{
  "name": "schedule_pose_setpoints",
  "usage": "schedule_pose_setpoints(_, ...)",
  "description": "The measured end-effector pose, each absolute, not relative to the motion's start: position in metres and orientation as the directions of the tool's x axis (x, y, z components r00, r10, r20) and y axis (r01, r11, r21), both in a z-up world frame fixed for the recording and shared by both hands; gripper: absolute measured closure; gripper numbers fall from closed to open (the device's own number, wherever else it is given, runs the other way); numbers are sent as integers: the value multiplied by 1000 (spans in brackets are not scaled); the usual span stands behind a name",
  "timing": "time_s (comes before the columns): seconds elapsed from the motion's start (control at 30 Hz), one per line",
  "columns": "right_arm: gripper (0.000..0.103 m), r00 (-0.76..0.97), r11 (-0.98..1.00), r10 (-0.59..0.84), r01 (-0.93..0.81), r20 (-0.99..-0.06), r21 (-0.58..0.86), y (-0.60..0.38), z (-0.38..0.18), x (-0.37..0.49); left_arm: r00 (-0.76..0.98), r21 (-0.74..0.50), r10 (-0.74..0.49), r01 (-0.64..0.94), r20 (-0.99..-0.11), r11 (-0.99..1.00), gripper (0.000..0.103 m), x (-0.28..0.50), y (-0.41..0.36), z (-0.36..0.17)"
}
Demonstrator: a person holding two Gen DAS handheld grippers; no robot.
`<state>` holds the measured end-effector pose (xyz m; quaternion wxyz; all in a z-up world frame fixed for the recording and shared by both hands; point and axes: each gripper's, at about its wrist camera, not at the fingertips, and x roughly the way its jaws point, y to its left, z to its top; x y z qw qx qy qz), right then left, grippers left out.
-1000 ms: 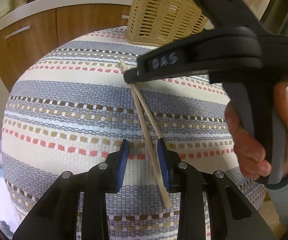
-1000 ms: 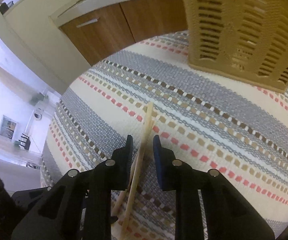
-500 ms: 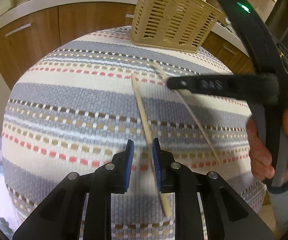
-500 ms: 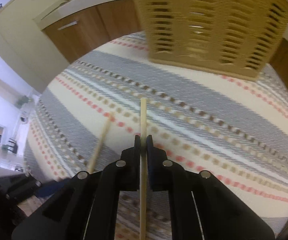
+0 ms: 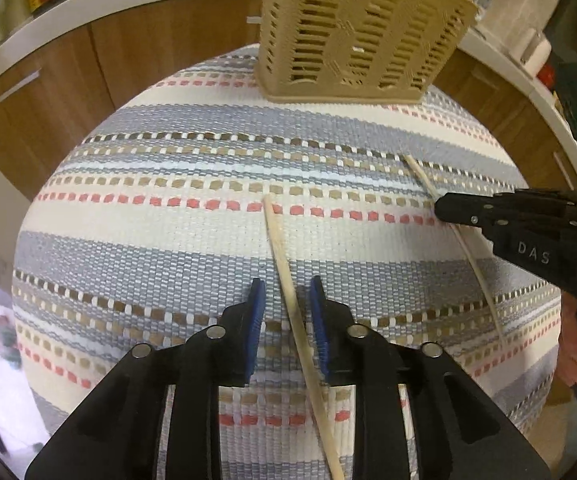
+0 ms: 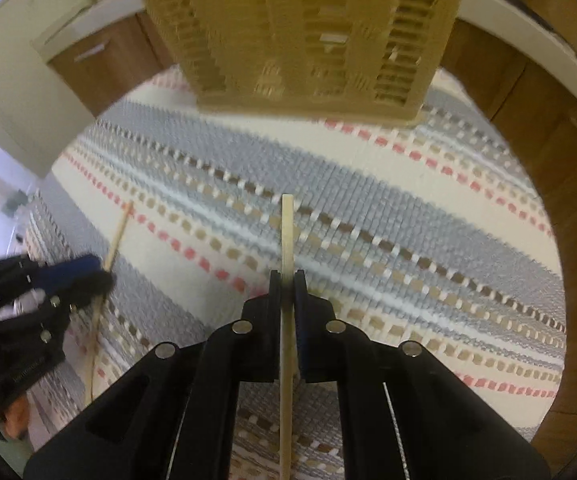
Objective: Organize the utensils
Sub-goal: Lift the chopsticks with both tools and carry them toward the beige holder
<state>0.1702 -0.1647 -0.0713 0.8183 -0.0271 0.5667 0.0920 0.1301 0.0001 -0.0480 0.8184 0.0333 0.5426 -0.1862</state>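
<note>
We pinch one chopstick (image 6: 287, 232) in right claw (image 6: 287, 280); left claw (image 5: 286, 300) opening astride second chopstick (image 5: 284, 264), unclamped; basket (image 5: 352, 32) at 12 o'clock unfilled yet.

Left gripper (image 5: 286, 308): matte black plastic body, two long arms w/ blue pads on the inner faces, round silver screw heads along the top, slotted cut-outs lower down. Right gripper (image 6: 287, 284): same black build, dark blue pads, silver screws, thin wire visible in a slot. From the left cam its side reads "DAS" in white; green LED at frame edge. Grey-teal sleeve cuff just visible.
</note>
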Motion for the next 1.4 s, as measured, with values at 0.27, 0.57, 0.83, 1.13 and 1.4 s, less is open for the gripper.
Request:
schedule_pose_setpoints(0.27,95,242,972,98,-231,-965,41,-159,-69,181,250,-104,-224,416,-942,904,75,156,-21,-53)
schedule_pose_setpoints(0.57,87,218,963,98,-265,-971,38,-149,-70,187,261,-19,-153,453,-953,891,82,161,-37,-56)
schedule_pose_setpoints(0.83,98,292,957,78,-291,-953,-11,-134,-69,176,308,-39,-185,427,-933,903,99,157,-40,-53)
schedule_pose_setpoints(1.13,99,440,951,190,-305,-878,53,-146,-24,150,514,-129,-330,386,-792,913,99,144,-21,12)
schedule_pose_setpoints(1.4,99,641,951,254,-304,-724,65,-167,55,132,678,-260,-465,388,-569,884,99,144,-6,92)
